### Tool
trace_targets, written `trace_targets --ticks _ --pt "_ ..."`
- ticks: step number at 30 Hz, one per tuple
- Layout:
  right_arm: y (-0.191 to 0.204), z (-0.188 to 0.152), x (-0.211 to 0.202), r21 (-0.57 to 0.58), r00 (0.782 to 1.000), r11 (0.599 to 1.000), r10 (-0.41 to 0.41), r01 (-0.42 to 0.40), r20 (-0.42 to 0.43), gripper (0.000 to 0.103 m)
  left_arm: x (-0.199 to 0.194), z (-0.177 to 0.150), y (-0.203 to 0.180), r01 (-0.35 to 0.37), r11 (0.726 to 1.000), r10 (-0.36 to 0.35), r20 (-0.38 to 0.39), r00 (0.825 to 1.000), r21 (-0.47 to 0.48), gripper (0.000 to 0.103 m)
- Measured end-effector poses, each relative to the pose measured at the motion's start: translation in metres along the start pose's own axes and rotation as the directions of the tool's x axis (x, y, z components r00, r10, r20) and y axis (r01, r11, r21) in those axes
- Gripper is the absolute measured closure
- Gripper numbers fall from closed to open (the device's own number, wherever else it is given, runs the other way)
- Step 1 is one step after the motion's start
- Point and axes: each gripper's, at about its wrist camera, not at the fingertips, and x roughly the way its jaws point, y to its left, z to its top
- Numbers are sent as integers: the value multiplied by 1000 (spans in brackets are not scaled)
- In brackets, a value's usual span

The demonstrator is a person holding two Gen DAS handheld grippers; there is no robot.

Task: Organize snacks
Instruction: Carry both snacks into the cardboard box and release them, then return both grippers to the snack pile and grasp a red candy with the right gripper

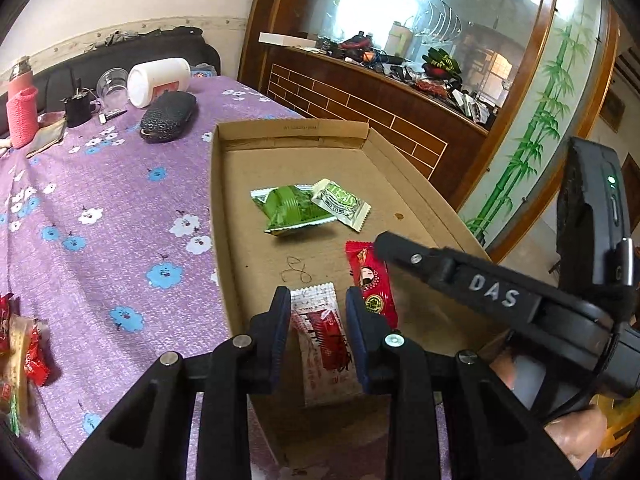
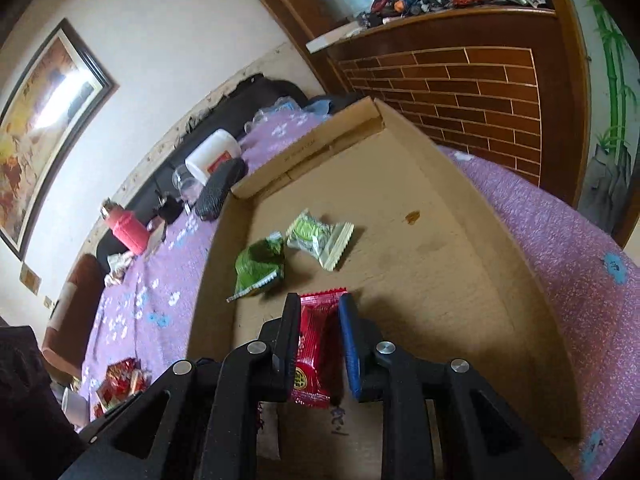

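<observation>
Two snacks are right at the point of going into the cardboard tray (image 1: 224,216). The white-and-red packet (image 1: 320,336) sits between the left gripper (image 1: 319,300) fingers, low over the tray's near end, and those fingers look closed on its sides. Beside it, the red packet (image 2: 316,344) is pinched the same way by the right gripper (image 2: 320,308), its far end down near the tray floor. Whether either packet already rests on the cardboard I can't tell.

Farther in, a dark green packet (image 1: 290,210) and a pale green packet (image 1: 340,202) already lie touching each other on the tray floor, so I'd say four snacks are in or nearly in.

What's left, by my reckoning, is letting go of these two and then fetching the small heap of red wrappers (image 1: 24,356) lying on the purple flowered cloth (image 1: 112,208) of the table, well apart from the tray. The bottle, cup, jar and case at the far end look like no part of this
</observation>
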Motion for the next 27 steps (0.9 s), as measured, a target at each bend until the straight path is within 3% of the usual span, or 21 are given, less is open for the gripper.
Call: trace_targets --ticks 8,18,23,27 --pt "21 -3 -14 -94 997 995 28 -21 77 82 -20 3 -7 -18 1000 18 35 999 0 76" --pt "26 -5 -19 -130 994 990 58 -46 94 82 -76 -4 4 -122 992 122 13 992 -9 76" --pt "37 -9 -21 -190 991 979 98 -79 94 82 -123 -30 44 -195 980 196 21 980 -40 68" --pt "51 -14 -18 -250 991 963 119 -102 53 82 -163 -56 105 -284 951 285 -10 959 -123 68"
